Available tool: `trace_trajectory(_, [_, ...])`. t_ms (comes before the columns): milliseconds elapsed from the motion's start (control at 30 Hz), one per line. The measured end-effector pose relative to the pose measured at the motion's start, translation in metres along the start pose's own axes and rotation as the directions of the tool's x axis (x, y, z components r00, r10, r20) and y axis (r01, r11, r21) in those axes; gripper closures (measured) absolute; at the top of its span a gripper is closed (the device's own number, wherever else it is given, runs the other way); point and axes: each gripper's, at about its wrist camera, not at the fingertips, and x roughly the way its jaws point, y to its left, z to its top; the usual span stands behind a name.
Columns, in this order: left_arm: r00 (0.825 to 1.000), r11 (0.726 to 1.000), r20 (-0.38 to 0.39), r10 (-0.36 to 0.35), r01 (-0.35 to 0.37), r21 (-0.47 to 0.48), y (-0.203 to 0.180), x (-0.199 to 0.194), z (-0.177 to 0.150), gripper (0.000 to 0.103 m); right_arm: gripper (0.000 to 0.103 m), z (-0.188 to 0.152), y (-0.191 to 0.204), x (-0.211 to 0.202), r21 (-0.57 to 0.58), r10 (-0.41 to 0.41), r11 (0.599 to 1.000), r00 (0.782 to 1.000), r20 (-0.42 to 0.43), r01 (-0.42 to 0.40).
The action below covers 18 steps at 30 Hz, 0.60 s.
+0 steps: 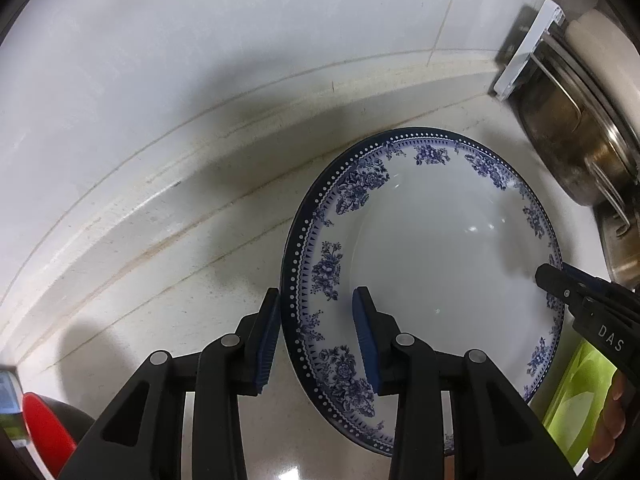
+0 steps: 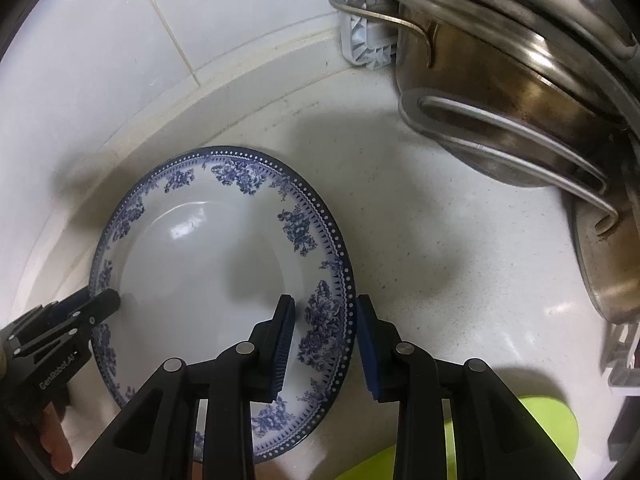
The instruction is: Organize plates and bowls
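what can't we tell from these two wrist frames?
- Blue-and-white floral ceramic plate: its near rim is hidden behind the left tool in the left wrist view; the right tool covers it likewise in the right wrist view.
- Whether the plate rests on the white stone counter or is lifted: underside hidden in both views.
- Lime-green plastic item: cut off by the bottom edge, identity unclear.
- Stacked steel pots: contents out of sight.

We hold both grippers low, left gripper (image 1: 316, 336) and right gripper (image 2: 325, 346), fingers spread apart, each straddling opposite plate (image 1: 440, 248) rims, not clamped.
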Motion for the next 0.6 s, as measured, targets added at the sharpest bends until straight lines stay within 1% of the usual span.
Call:
trace_trajectory(200, [0.999,1.0,0.032,0.003,-0.003,-0.025,0.006,-0.023,0.003,0.067,0.071,0.008,0.008,-0.02,0.003,0.004,1.0,1.0,0.02,-0.004])
trace_trajectory(300, [0.999,0.999,0.051,0.004,-0.002,-0.042,0.009,-0.037,0.001,0.068,0.071,0.009,0.014,-0.037,-0.005,0.003,1.0,0.999,0.037,-0.003])
trace_trajectory(433, [0.997,0.999,0.078,0.002,0.002,-0.051,0.015,-0.062,-0.007,0.068,0.071,-0.001,0.021,-0.064,-0.017,0.005,1.0,0.998,0.06,-0.004])
trace_trajectory(600, [0.99,0.998,0.141,0.005,0.004,-0.065,0.024,-0.102,-0.03,0.068,0.071,-0.021,0.035,-0.104,-0.046,0.011,0.999,0.994,0.105,-0.006])
